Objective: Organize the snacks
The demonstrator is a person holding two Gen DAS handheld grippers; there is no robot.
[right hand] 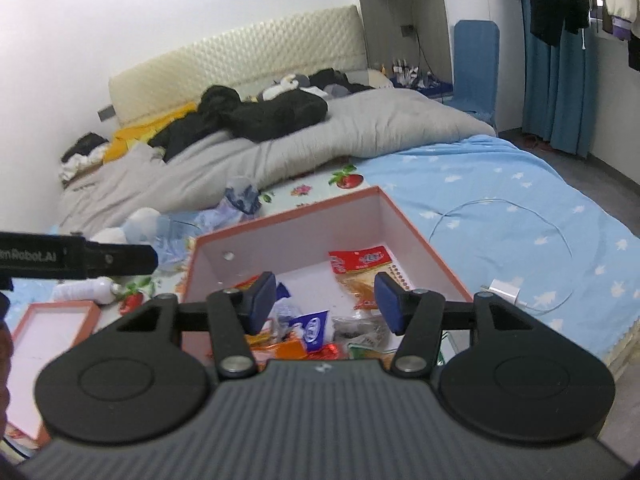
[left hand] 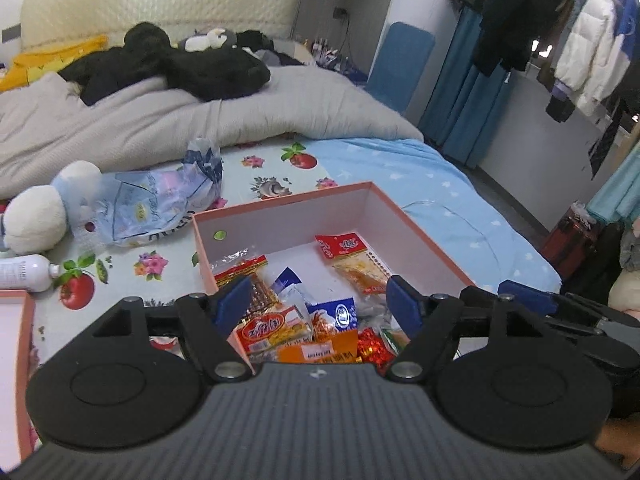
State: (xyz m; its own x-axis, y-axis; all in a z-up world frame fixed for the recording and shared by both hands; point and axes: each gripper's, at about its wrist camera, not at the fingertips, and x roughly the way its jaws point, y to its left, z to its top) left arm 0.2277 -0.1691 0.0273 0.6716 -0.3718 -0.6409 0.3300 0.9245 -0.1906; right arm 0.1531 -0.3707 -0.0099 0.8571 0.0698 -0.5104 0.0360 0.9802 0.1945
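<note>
From the left wrist we see our left gripper (left hand: 320, 300) spread wide and empty above the snack packets (left hand: 296, 320) heaped in the pink box (left hand: 280, 210) on the bed, and from the right wrist our right gripper (right hand: 326, 300) hangs half-spread, empty, over that box (right hand: 296, 210).
</note>
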